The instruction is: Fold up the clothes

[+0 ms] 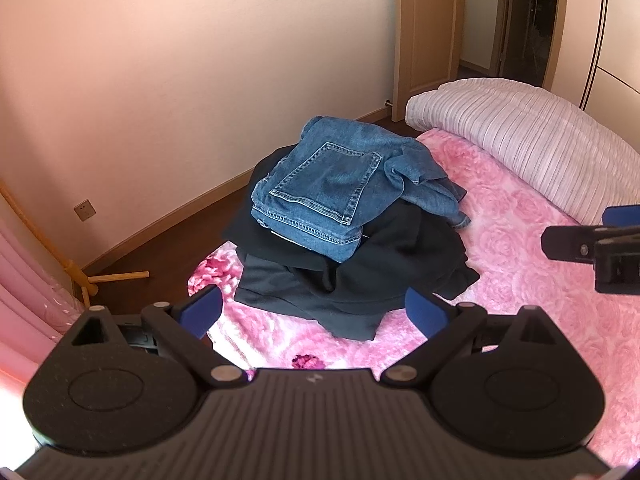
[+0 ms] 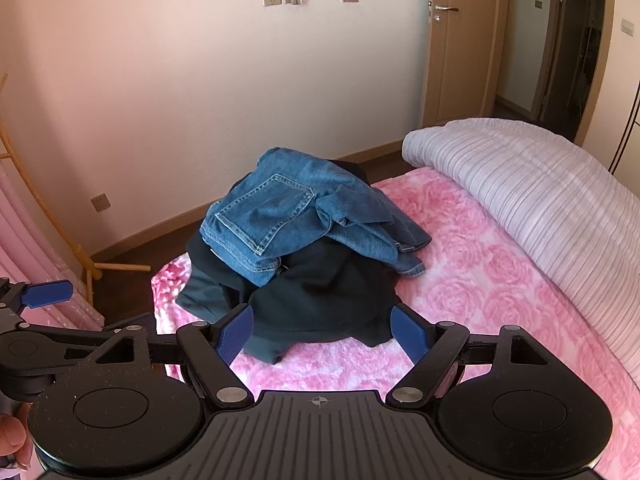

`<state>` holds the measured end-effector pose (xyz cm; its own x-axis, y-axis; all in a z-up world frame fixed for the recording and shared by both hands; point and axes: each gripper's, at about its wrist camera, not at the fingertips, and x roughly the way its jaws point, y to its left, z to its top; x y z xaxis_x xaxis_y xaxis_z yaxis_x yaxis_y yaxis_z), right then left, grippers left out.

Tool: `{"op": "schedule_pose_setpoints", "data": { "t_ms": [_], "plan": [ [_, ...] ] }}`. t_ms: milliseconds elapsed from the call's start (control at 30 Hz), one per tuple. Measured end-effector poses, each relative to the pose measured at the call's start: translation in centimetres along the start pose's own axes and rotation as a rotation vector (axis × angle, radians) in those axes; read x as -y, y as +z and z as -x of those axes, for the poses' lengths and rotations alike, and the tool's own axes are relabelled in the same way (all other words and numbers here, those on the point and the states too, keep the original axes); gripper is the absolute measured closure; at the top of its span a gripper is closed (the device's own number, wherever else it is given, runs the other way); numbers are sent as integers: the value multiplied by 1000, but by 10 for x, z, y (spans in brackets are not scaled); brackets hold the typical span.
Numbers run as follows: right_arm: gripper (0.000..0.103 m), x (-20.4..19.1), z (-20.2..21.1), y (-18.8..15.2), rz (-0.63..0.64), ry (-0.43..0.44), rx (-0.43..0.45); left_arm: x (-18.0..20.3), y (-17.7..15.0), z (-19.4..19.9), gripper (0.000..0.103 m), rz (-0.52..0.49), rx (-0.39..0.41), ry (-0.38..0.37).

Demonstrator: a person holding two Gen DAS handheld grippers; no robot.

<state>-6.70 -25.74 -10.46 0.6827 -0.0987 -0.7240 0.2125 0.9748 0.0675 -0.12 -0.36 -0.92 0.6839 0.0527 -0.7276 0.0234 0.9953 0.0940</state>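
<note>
Blue jeans (image 1: 332, 196), partly folded with a back pocket up, lie on top of a pile of black clothes (image 1: 360, 280) on a pink rose-patterned bed cover (image 1: 520, 280). My left gripper (image 1: 314, 314) is open and empty, just short of the pile's near edge. My right gripper (image 2: 322, 330) is open and empty, with the black clothes (image 2: 320, 300) right in front of its blue pads; the jeans (image 2: 280, 212) lie beyond. The right gripper also shows at the right edge of the left wrist view (image 1: 600, 240), and the left gripper at the left edge of the right wrist view (image 2: 48, 292).
A rolled striped quilt (image 1: 520, 132) lies along the far right of the bed. The bed's left edge drops to a dark wood floor (image 1: 160, 248) by a wall. A wooden rack foot (image 1: 116, 278) stands there. A door (image 2: 456, 40) is at the back.
</note>
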Motion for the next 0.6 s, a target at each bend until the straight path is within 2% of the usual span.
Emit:
{"op": "schedule_pose_setpoints", "data": {
  "t_ms": [600],
  "plan": [
    [24, -2, 0, 0, 3, 4, -9, -1, -2, -1, 6, 7, -6, -5]
  ]
}}
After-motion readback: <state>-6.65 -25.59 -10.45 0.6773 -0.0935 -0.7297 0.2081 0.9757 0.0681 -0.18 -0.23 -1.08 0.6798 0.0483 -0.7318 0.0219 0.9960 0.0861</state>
